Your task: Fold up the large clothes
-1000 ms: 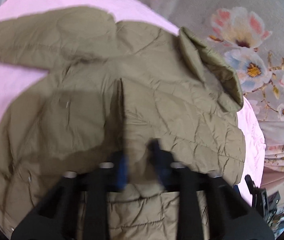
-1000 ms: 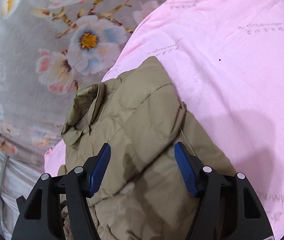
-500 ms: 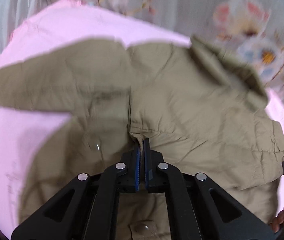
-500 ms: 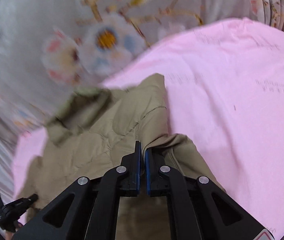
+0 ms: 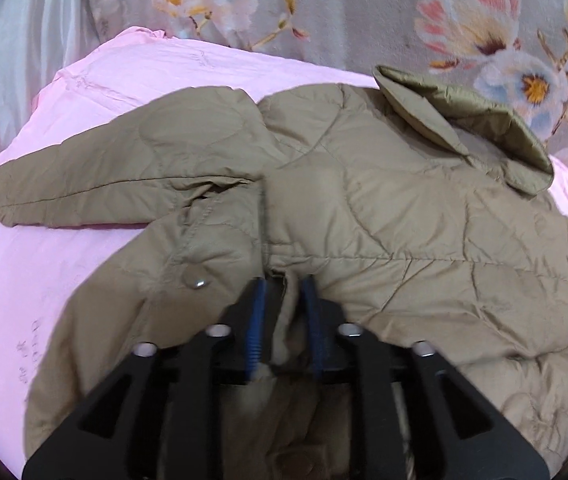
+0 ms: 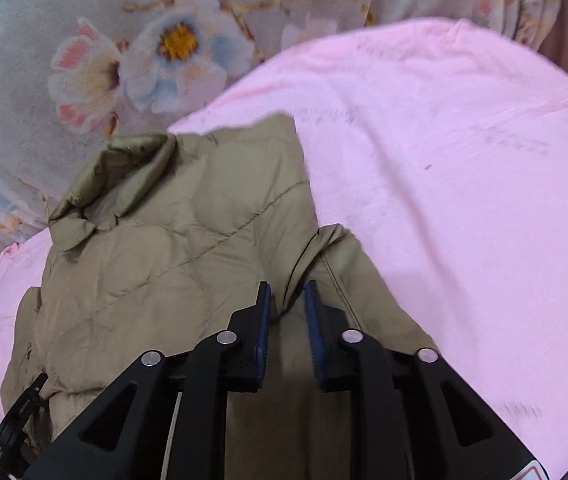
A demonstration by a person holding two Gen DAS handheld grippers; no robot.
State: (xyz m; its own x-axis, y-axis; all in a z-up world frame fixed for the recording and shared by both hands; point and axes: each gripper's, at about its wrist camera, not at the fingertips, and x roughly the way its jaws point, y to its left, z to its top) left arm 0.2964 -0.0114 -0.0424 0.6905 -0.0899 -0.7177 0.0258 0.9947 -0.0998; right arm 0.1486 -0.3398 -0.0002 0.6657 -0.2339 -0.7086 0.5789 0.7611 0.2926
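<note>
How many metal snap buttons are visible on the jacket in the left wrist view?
1. A single metal snap sits on the jacket front flap, just left of the left gripper. More may be hidden under folds or behind the gripper.

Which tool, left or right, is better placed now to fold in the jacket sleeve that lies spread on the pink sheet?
Left, probably. The left tool sits by the armpit of the spread sleeve. The right tool faces the other edge of the jacket; that sleeve does not show in its view.
</note>
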